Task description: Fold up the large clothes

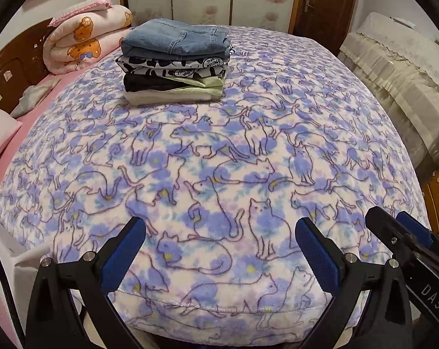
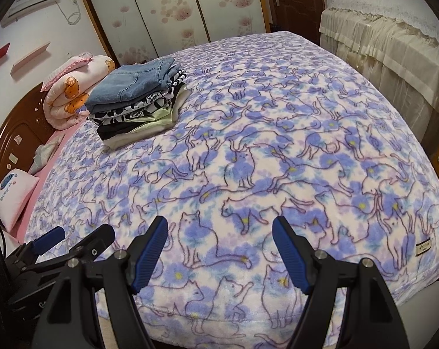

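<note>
While both tools tilt downward over the near edge of the bed, the left gripper [image 1: 220,226] stands with its blue-padded fingers [image 1: 123,250] spread wide and nothing between them, only the blanket [image 1: 219,160] showing in the gap. Its black frame fills the bottom of the left wrist view, and in the right wrist view it appears low at the left, just beside its partner [image 2: 74,238]. The right gripper [image 2: 219,226] matches that pose: pointed down and forward, its jaws apart and bare, its pads [image 2: 151,250] clear of the fabric below as far as can be seen.

The pile of folded clothes [image 1: 174,61] is a neat stack: blue denim on top, then a black-and-white printed garment with speech-bubble lettering, then black and pale green layers, and a cream piece at the bottom. A striped edge peeks out at the stack's right side. The pile lies well ahead of both grippers, on the far half of the cat-patterned purple blanket, roughly straight ahead and slightly left of the left gripper, and clearly far left of the right gripper [image 2: 135,93]. Neither tool touches it.

Beyond the stack, further left, a rolled pink quilt [image 1: 82,37] with bear prints lies against the wooden headboard [image 1: 13,67].
</note>
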Demonstrator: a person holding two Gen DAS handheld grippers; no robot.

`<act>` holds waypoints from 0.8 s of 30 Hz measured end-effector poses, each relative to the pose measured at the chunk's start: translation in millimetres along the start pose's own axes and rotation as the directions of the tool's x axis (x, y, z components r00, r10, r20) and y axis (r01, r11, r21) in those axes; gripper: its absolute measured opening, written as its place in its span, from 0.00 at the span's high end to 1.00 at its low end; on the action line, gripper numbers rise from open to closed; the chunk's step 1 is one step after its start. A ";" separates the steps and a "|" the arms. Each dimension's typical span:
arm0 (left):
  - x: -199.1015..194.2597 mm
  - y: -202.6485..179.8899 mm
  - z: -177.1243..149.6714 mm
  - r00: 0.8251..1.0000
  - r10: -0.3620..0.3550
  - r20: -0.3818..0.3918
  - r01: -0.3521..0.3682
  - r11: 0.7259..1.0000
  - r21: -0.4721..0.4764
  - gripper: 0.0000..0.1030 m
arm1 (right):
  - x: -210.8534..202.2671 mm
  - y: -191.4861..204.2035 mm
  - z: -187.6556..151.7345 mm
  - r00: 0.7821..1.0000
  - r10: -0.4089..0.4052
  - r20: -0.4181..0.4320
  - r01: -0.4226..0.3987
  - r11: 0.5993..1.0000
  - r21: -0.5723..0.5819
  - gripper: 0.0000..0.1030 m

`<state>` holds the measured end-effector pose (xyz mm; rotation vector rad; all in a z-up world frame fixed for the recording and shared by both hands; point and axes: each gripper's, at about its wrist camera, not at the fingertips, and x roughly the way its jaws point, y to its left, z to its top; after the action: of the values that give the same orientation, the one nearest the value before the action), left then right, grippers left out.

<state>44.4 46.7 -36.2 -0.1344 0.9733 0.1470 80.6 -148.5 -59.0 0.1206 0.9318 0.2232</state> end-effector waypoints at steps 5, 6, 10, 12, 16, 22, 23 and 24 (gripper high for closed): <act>2.9 -0.4 -0.8 1.000 0.002 -0.001 -0.002 1.000 0.003 0.01 | 1.0 -1.1 -1.3 1.000 -0.005 0.008 0.005 1.000 -0.007 0.27; 3.1 -0.2 -0.7 1.000 0.002 -0.002 -0.002 1.000 0.003 0.01 | 0.9 -1.0 -1.3 1.000 -0.004 0.007 0.004 1.000 -0.005 0.27; 5.6 -0.1 -0.6 1.000 0.003 -0.009 -0.003 1.000 0.004 0.01 | 4.9 -3.2 -2.3 1.000 0.012 -0.006 -0.012 1.000 0.005 0.27; 7.3 -0.8 -0.6 1.000 0.005 -0.013 -0.005 1.000 0.005 0.01 | 6.8 -4.9 -3.0 1.000 0.016 -0.011 -0.015 1.000 0.009 0.27; 8.2 -1.4 -1.4 1.000 0.006 -0.013 -0.006 1.000 0.008 0.01 | 9.0 -7.1 -4.6 1.000 0.015 -0.018 -0.015 1.000 0.011 0.27; 9.6 -1.9 -2.5 1.000 0.001 -0.012 -0.001 1.000 0.009 0.01 | 8.5 -8.1 -4.1 1.000 0.015 -0.016 -0.015 1.000 0.010 0.27; 9.4 -1.9 -2.5 1.000 0.002 -0.012 -0.002 1.000 0.009 0.01 | 8.5 -8.3 -4.0 1.000 0.016 -0.016 -0.016 1.000 0.010 0.27; 9.5 -1.9 -2.6 1.000 0.003 -0.013 -0.003 1.000 0.009 0.02 | 9.2 -8.5 -4.2 1.000 0.016 -0.016 -0.016 1.000 0.010 0.27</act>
<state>47.9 44.9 -45.5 -0.1259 0.9869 0.1447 83.7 -154.5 -70.3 0.1356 0.9488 0.2348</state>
